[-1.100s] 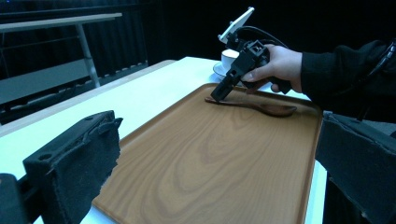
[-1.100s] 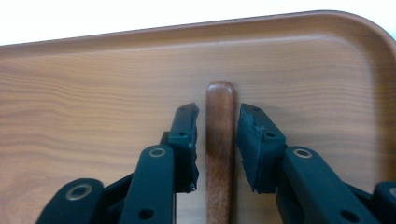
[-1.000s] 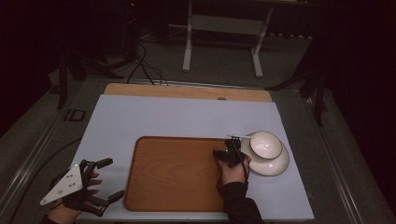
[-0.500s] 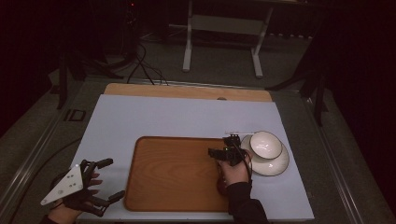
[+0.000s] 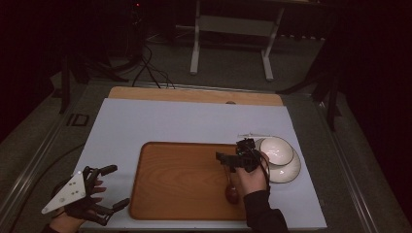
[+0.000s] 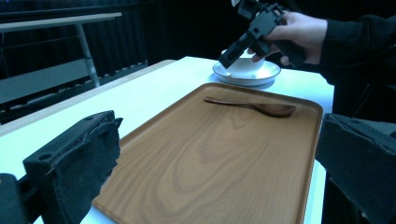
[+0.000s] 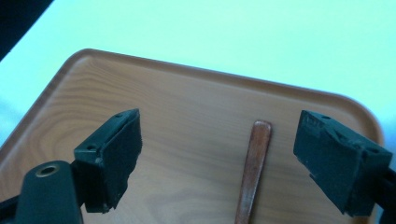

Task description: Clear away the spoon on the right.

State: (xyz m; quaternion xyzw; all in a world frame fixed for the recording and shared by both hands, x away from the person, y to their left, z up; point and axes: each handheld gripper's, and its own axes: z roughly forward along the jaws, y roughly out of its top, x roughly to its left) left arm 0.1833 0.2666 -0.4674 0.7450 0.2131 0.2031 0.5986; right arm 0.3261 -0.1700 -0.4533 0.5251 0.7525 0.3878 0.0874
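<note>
A wooden spoon point(image 5: 231, 190) point(image 6: 254, 107) lies flat on the brown wooden tray point(image 5: 175, 170) point(image 6: 224, 163), near its right side. My right gripper point(image 5: 231, 151) point(image 6: 246, 36) hovers above the spoon. Its jaws have just been opening and stand wide apart with nothing gripped. In the right gripper view the spoon's handle point(image 7: 254, 163) rests on the tray point(image 7: 187, 107) below the right gripper point(image 7: 219, 140), clear of both pads. My left gripper point(image 5: 118, 186) point(image 6: 219, 149) is open at the tray's near left corner, and there is nothing between its jaws.
A white bowl point(image 5: 276, 149) point(image 6: 245, 64) sits on a white plate point(image 5: 290, 171) point(image 6: 268, 74) just right of the tray. A thin pale item point(image 5: 252, 134) lies behind the bowl. The white table top point(image 5: 170, 121) extends behind the tray. A metal stand point(image 5: 231, 39) rises beyond the table.
My right gripper's jaws have spread open and the gripper has lifted off the tray, leaving the spoon lying there. The left gripper has stayed in place.
</note>
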